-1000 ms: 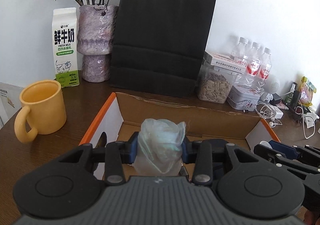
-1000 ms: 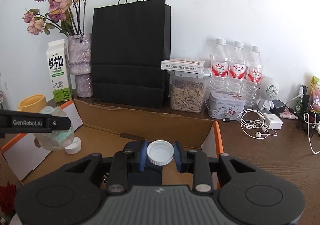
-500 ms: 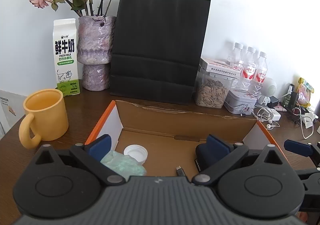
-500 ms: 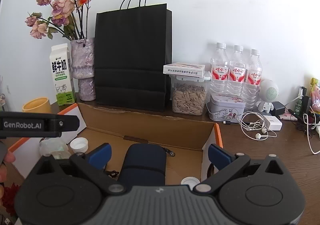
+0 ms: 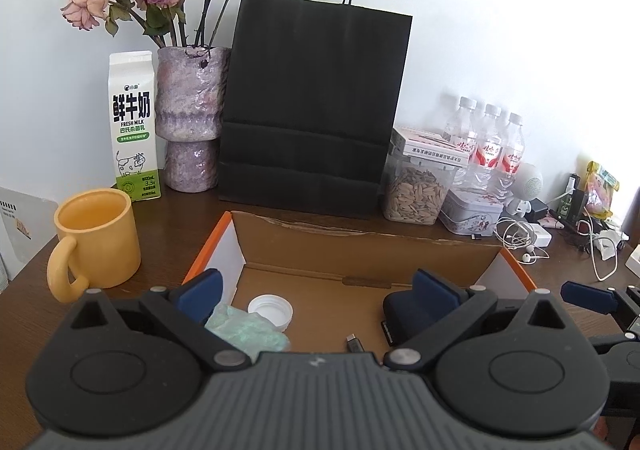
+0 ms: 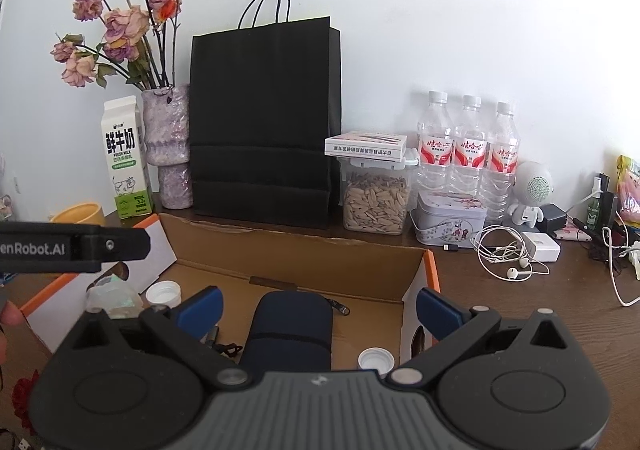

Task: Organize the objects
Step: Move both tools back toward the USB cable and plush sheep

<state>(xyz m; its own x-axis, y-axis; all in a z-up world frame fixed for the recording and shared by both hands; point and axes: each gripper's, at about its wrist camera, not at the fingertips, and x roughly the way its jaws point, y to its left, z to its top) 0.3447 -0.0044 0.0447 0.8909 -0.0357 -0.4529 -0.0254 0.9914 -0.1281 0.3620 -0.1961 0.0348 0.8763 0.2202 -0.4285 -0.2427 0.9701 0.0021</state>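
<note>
Left gripper (image 5: 316, 290) and right gripper (image 6: 318, 308) spread, above cardboard box (image 6: 304, 250)

We note the left gripper (image 5: 316, 292) with its blue-padded jaws spread wide and nothing between them, above an open cardboard box (image 5: 360, 246) with orange edges. Inside the box lie a crumpled clear plastic bottle (image 5: 246, 332), a white cap (image 5: 270, 310) touching it, a dark blue pouch (image 5: 400, 314) and a small connector plug (image 5: 355, 344). A yellow mug (image 5: 98, 238) stands just left of the box. Behind it we record a milk carton (image 5: 134, 126), a vase of dried roses (image 5: 192, 118), and a black paper bag (image 5: 316, 106). One blue fingertip of the right gripper (image 5: 588, 296) shows at the right edge.
</note>
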